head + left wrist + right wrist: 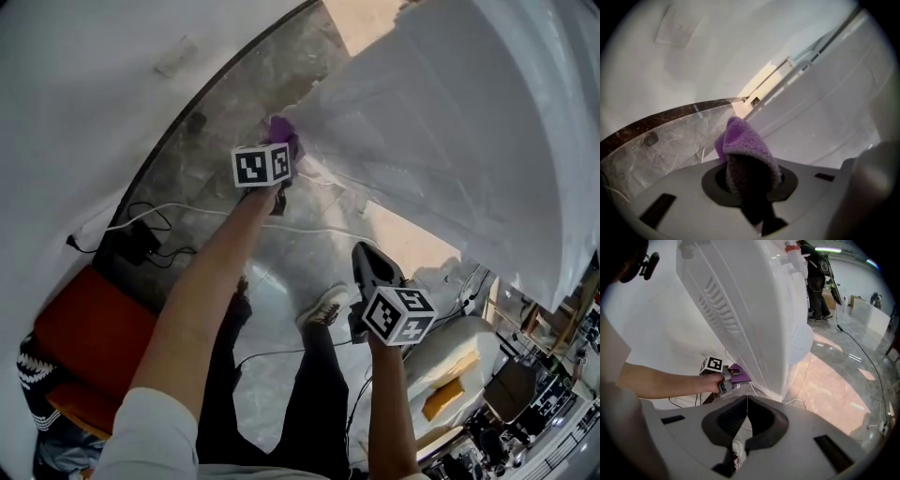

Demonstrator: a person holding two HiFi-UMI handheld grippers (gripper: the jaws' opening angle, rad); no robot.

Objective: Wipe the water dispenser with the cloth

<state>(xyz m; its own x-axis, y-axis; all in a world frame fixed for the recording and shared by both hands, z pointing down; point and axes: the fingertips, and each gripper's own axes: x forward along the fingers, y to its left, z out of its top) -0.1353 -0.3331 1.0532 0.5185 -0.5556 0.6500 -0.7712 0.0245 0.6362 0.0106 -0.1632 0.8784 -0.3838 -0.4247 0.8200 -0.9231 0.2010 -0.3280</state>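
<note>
In the head view the left gripper [277, 157] reaches low to the foot of the white water dispenser [450, 122]. Only a purple scrap of the cloth [283, 134] peeps out past the gripper's marker cube. The left gripper view gives what that one hides: the jaws are clamped on the cloth, which rises out of them like a folded purple hood. Behind it lie the grey marble floor [665, 150] and a dark strip [670, 115] along the foot of the wall.

The right gripper view takes in the whole side of the dispenser, with its ribbed vent slots [715, 296] and the cloth set against the bottom edge of that side. A person [815, 277] stands far off across the room. Neither other view shows any of this. It also shows the right gripper [747, 401] itself, jaws closed tip to tip with nothing between them.

The left arm is stretched nearly straight, forward and down, the hand wrapped round the gripper's handle. The right arm is bent and close to the body. Its gripper hangs above the floor near a white shoe [323, 305], well apart from the dispenser.

The cloth is nubbly, bright purple and doubled over, its lower part in shadow inside the jaws.
</note>
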